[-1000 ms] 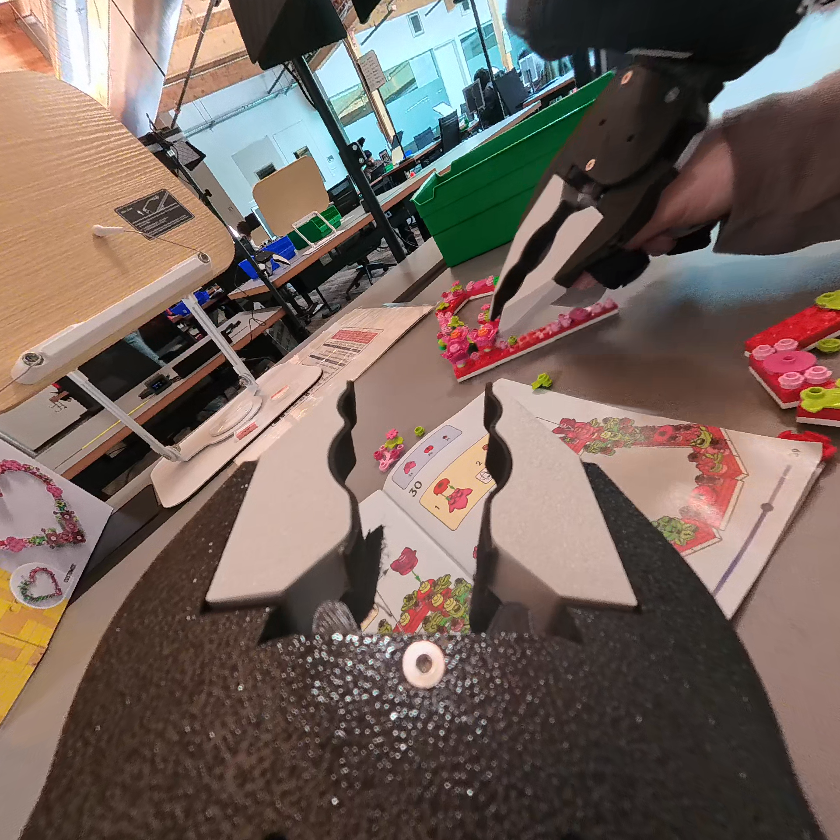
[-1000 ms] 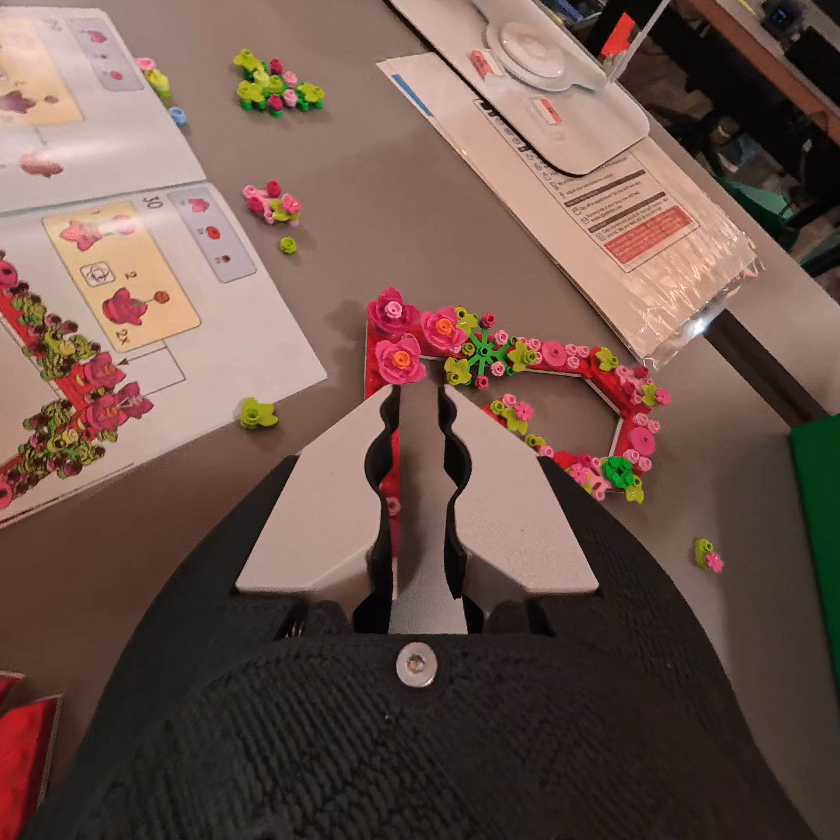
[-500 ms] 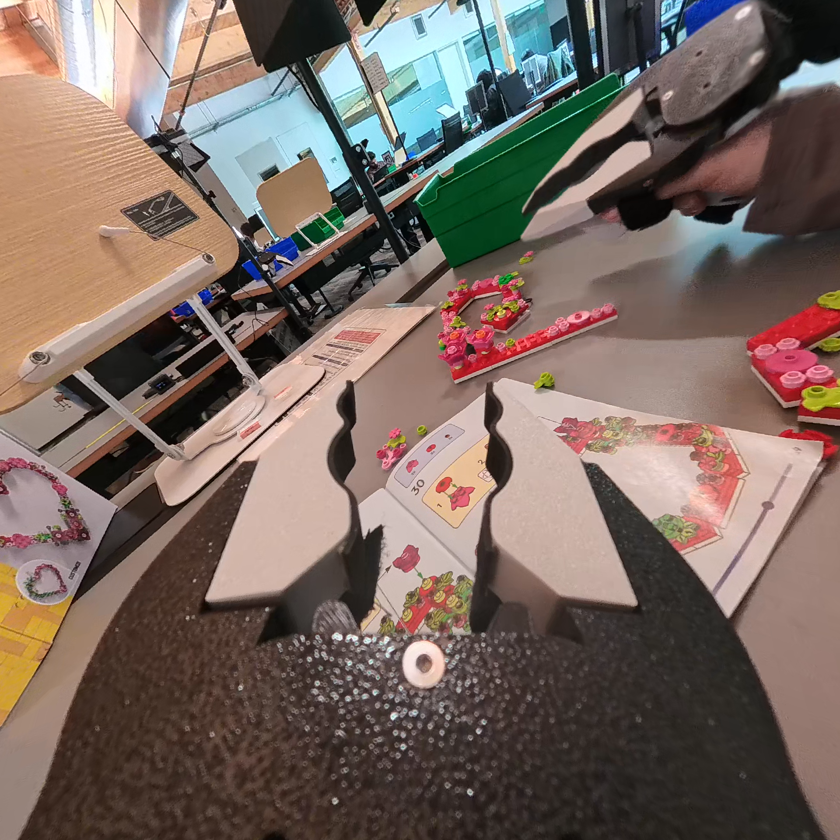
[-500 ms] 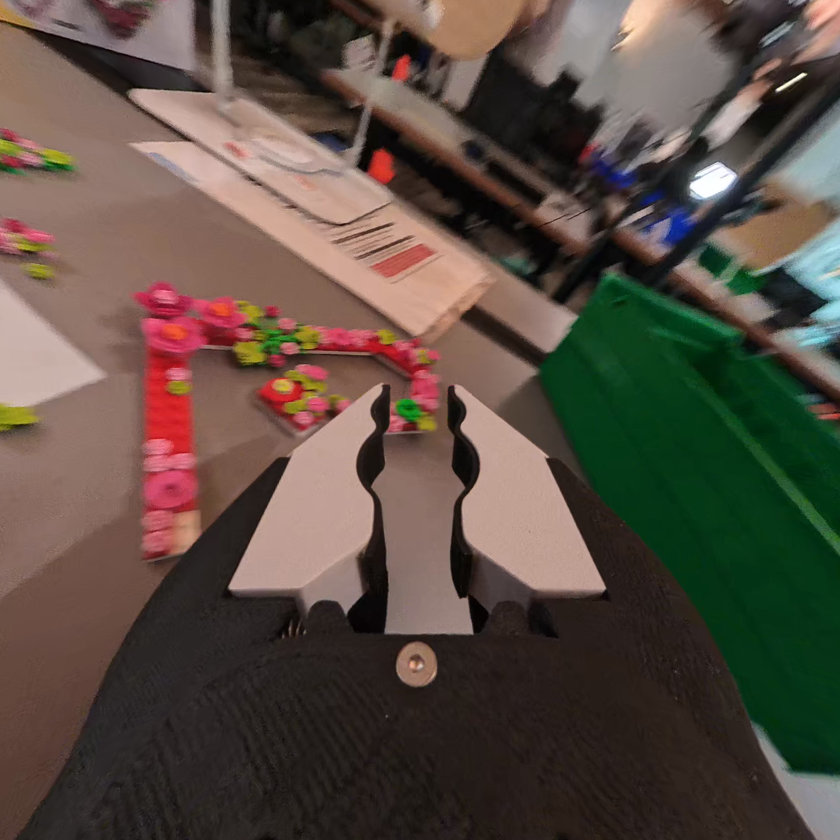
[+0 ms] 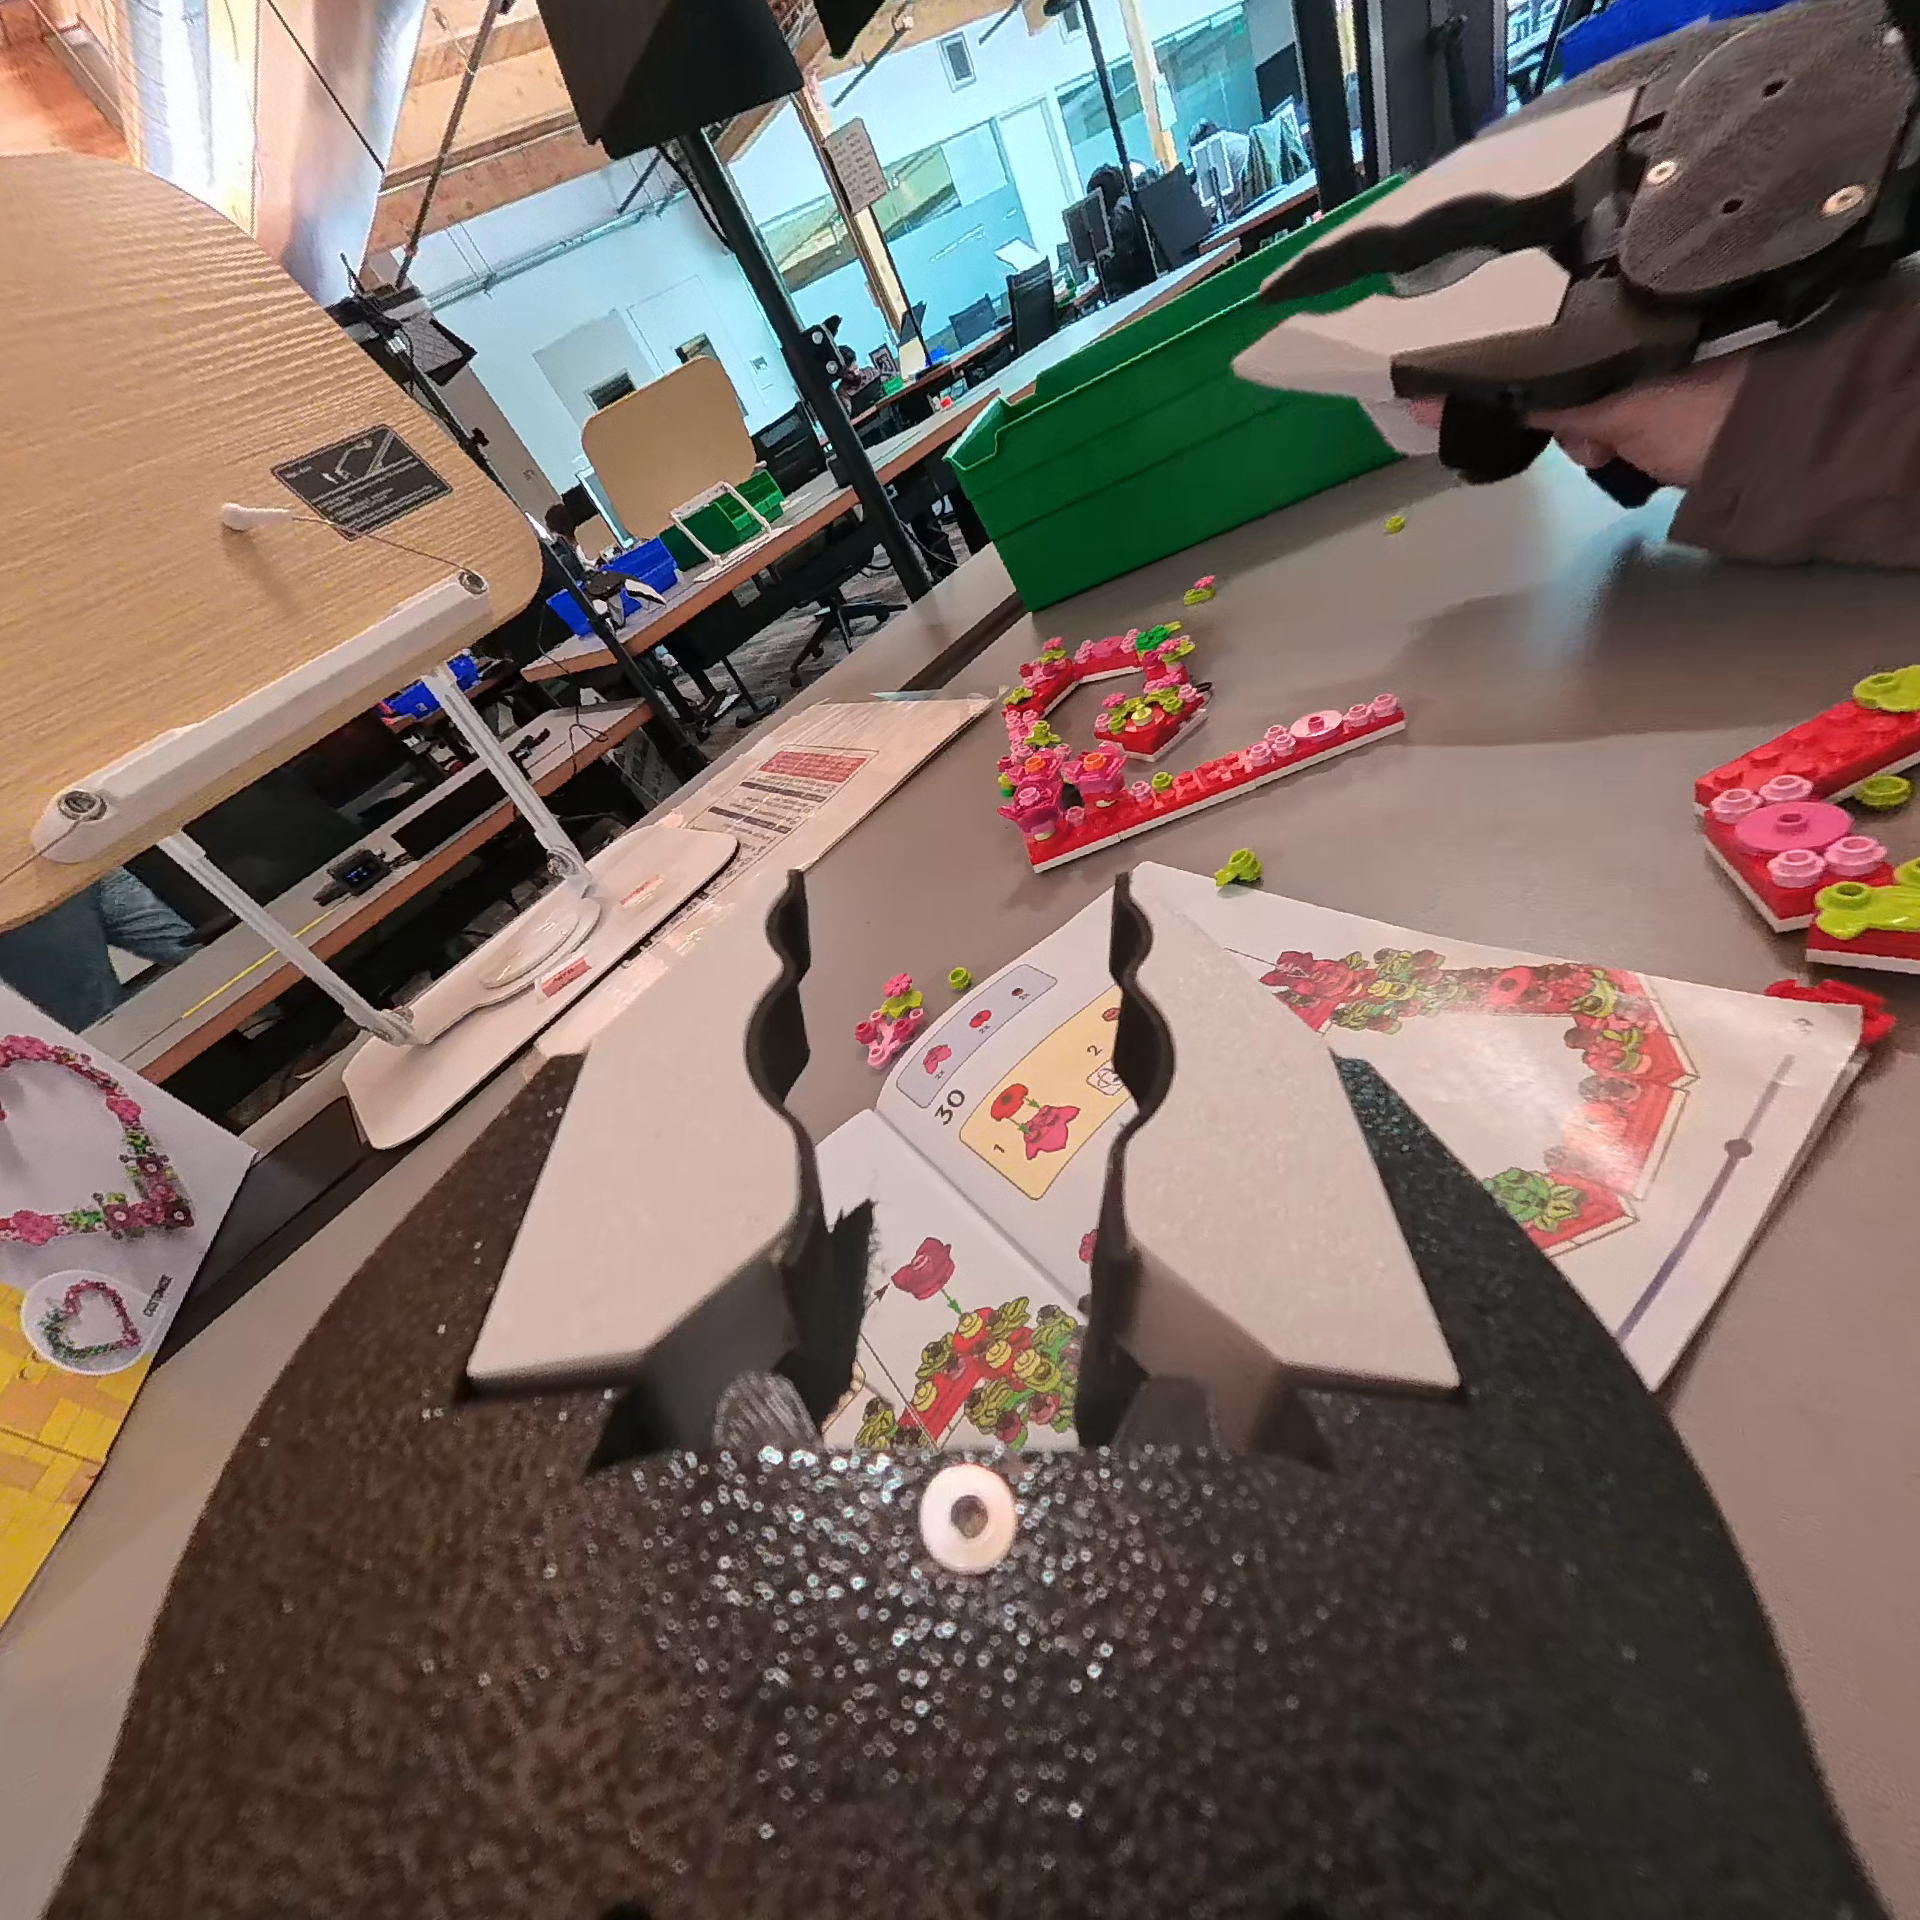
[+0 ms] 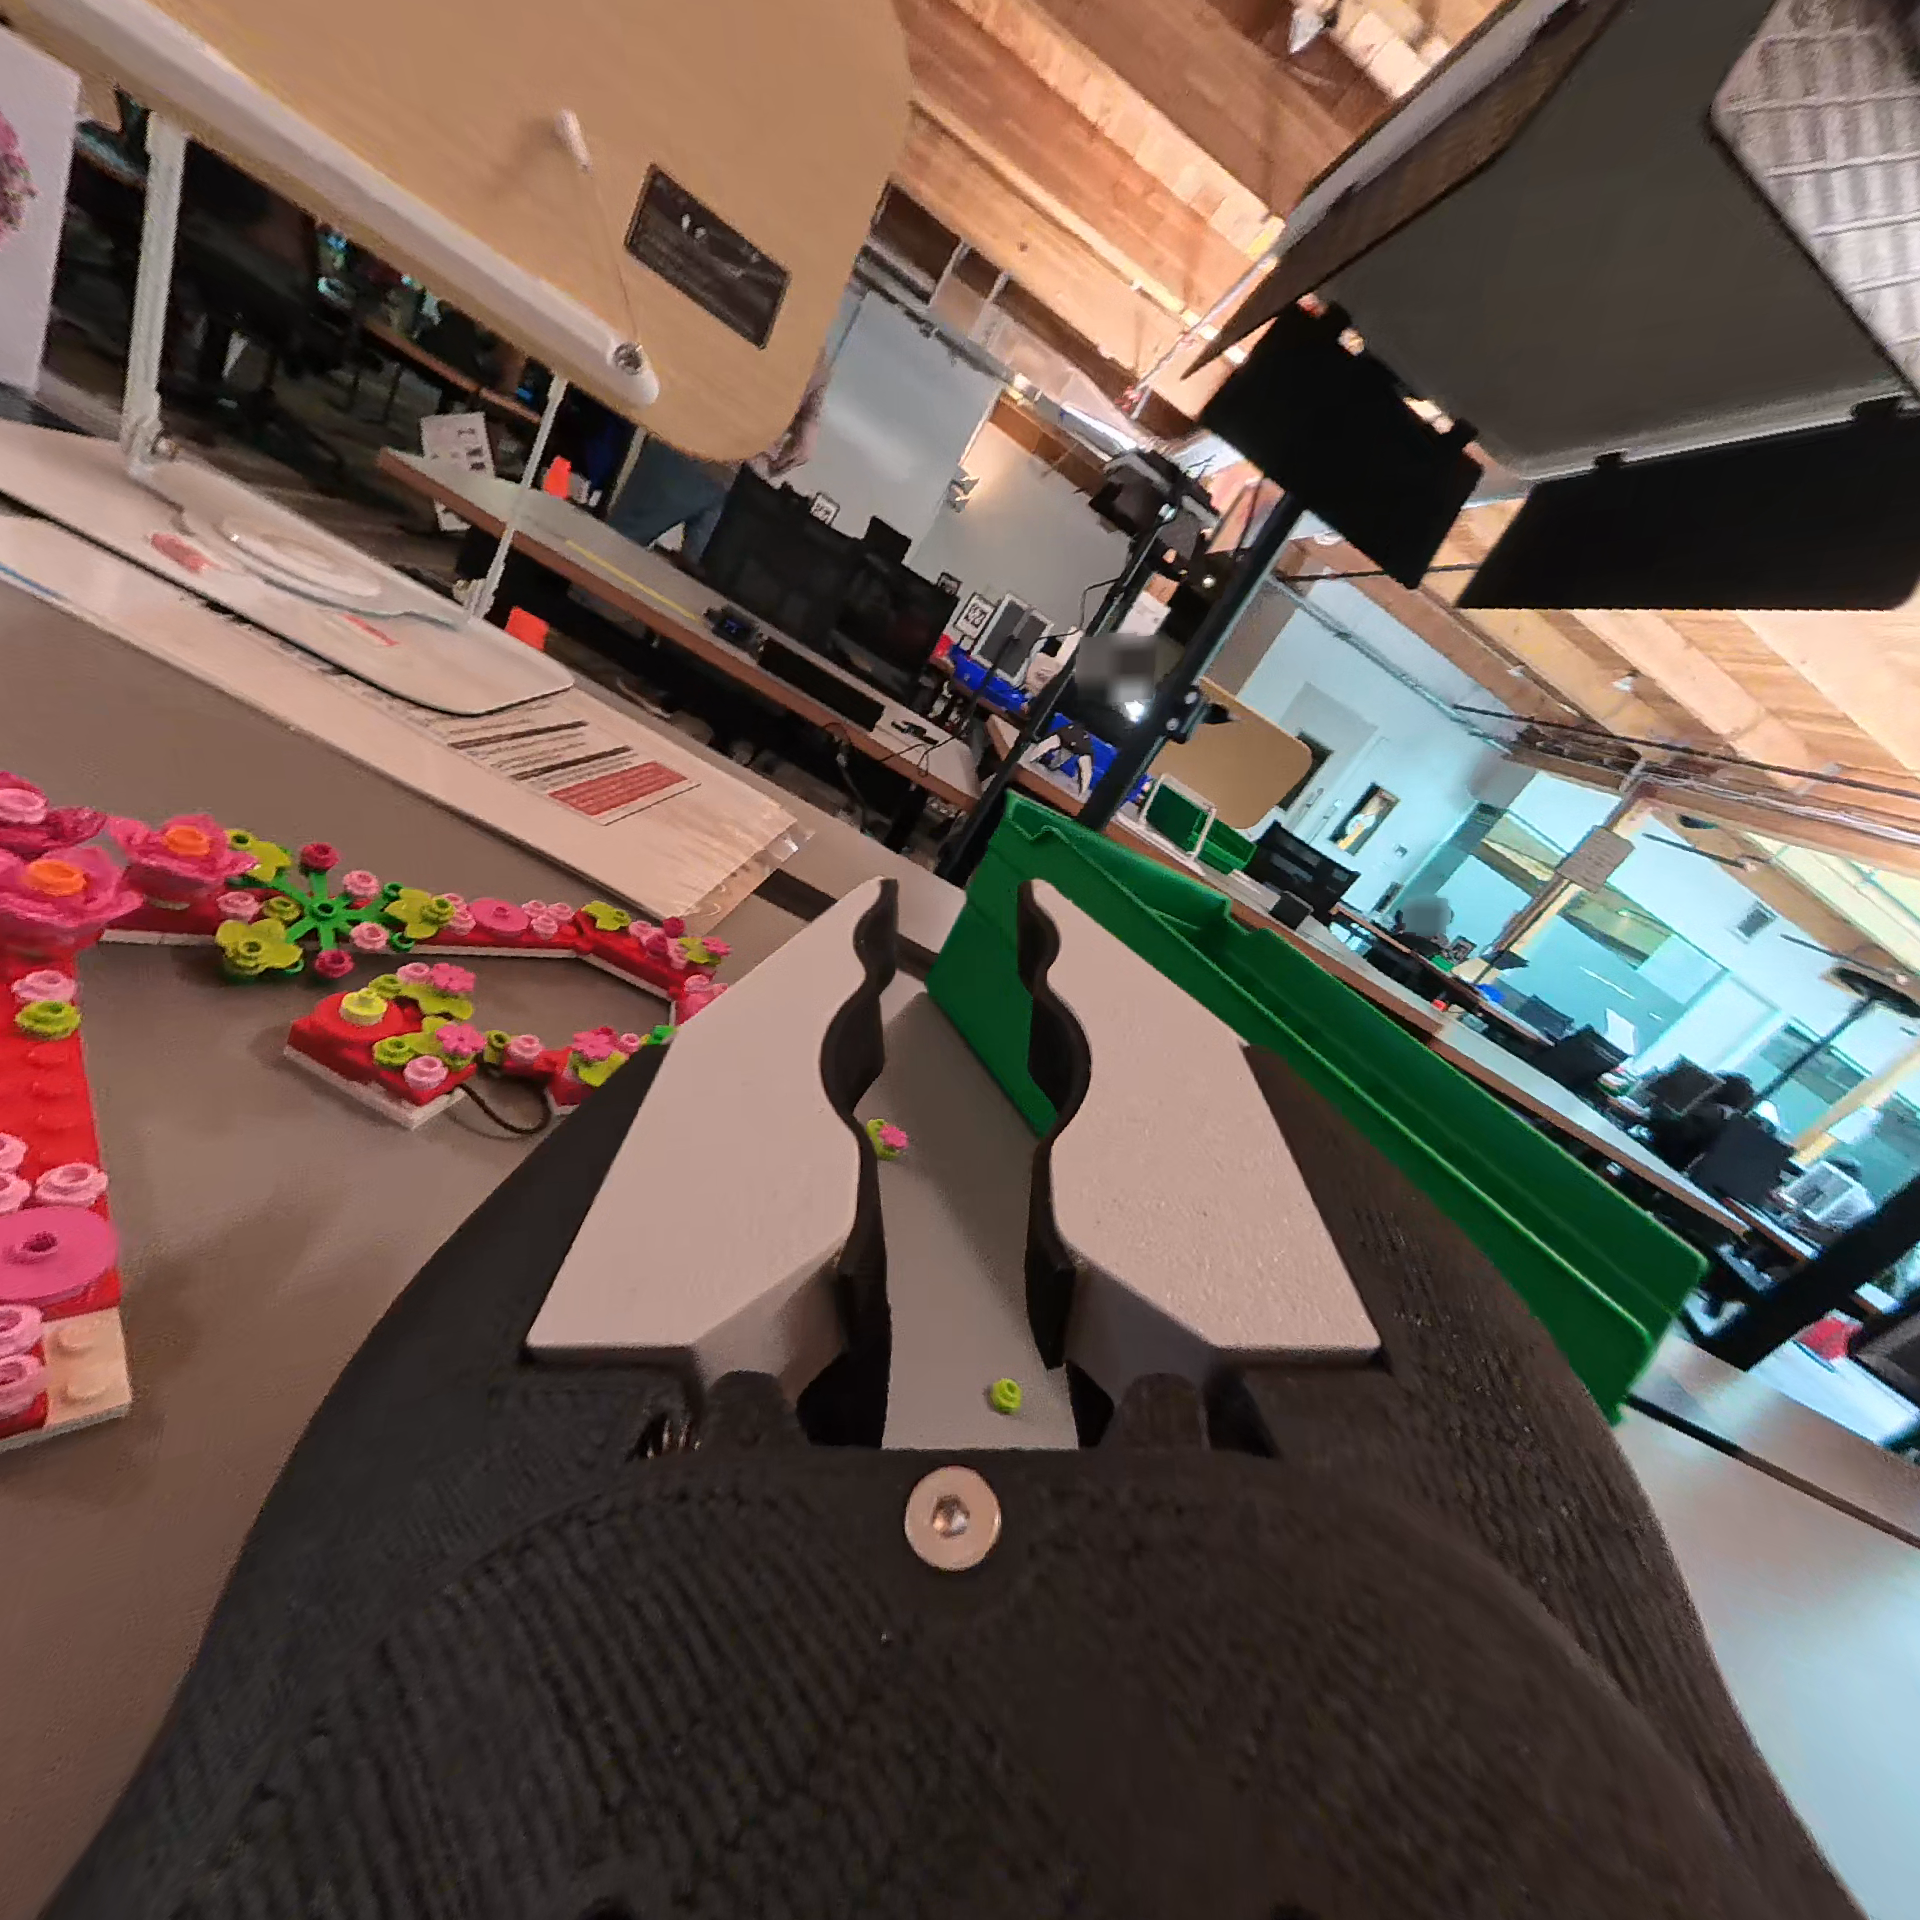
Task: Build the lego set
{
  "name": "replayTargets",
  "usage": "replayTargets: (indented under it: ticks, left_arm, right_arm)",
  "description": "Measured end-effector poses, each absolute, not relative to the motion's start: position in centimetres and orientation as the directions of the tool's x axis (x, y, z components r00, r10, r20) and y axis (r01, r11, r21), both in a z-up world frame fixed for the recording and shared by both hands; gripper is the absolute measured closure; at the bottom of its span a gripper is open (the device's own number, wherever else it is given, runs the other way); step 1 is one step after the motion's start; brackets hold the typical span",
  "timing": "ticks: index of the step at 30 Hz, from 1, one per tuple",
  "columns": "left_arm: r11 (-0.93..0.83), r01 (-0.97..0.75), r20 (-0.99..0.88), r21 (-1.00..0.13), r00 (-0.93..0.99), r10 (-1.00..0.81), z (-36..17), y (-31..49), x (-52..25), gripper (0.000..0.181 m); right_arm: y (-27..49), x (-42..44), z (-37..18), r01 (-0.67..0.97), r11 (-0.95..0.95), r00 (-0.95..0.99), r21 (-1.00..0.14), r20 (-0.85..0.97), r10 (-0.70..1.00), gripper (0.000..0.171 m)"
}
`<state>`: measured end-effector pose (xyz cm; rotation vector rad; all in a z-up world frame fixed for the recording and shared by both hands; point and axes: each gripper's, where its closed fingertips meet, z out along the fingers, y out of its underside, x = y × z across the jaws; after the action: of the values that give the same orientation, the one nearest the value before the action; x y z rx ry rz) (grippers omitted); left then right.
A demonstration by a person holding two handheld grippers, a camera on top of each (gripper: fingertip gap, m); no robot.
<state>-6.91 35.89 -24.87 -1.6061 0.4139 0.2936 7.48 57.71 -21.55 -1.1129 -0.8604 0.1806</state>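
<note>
Left wrist view takes in the grey table (image 5: 1507,727), with a green bin (image 5: 1122,468) along its far edge and the open instruction booklet (image 5: 1455,1091) lying below the left gripper (image 5: 956,904), whose fingers are spread and hold nothing. Beyond the booklet sits the partly built red heart frame (image 5: 1143,748), studded with pink and lime flowers, flat on the table; more red plates (image 5: 1808,810) lie well apart to the right. The right gripper (image 5: 1278,322) hangs in the air above the bin, fingers slightly parted and empty. In the right wrist view a small pink-and-lime flower piece (image 6: 888,1138) and a lime stud (image 6: 1005,1394) lie loose on the table between those fingers, near the bin.

Likely risks: the tiny pieces are round and light, so a pinch off centre could flick one away or under the bin. A low sweep of the right gripper could also knock the frame and shed flowers.
</note>
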Motion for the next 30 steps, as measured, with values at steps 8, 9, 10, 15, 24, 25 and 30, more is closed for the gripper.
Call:
replayTargets:
  ticks: [8, 9, 10, 15, 24, 25, 30]
  left_arm:
    - [-0.044, -0.426, -0.421, -0.904, 0.903, -0.090, -24.86, 35.80, -6.90, 0.125]
    - [-0.044, -0.428, -0.423, -0.903, 0.902, -0.090, -24.89, 35.80, -6.87, 0.125]
    - [-0.045, -0.429, -0.424, -0.902, 0.901, -0.091, -24.93, 35.82, -6.86, 0.125]
    - [-0.046, -0.422, -0.416, -0.906, 0.905, -0.092, -24.96, 35.83, -6.94, 0.124]
    - [-0.046, -0.421, -0.416, -0.906, 0.905, -0.094, -24.99, 35.83, -6.92, 0.124]
    - [-0.047, -0.421, -0.415, -0.906, 0.905, -0.093, -24.99, 35.83, -6.93, 0.124]
    - [-0.047, -0.422, -0.417, -0.905, 0.904, -0.095, -25.02, 35.84, -6.91, 0.124]
  right_arm:
    - [58.02, 8.70, -21.31, 0.233, 0.433, 0.711, -0.871, 0.456, 0.535, 0.152]
    - [58.04, 8.61, -21.41, 0.236, 0.431, 0.707, -0.871, 0.458, 0.538, 0.153]
    - [58.04, 8.54, -21.46, 0.239, 0.433, 0.704, -0.869, 0.462, 0.539, 0.153]
    - [57.93, 8.19, -21.69, 0.251, 0.441, 0.688, -0.862, 0.479, 0.545, 0.154]
    - [57.84, 7.95, -21.86, 0.257, 0.447, 0.676, -0.857, 0.490, 0.551, 0.156]
    - [57.84, 7.94, -21.86, 0.257, 0.448, 0.675, -0.856, 0.491, 0.551, 0.156]
    - [57.75, 7.81, -21.94, 0.255, 0.450, 0.668, -0.856, 0.492, 0.558, 0.156]
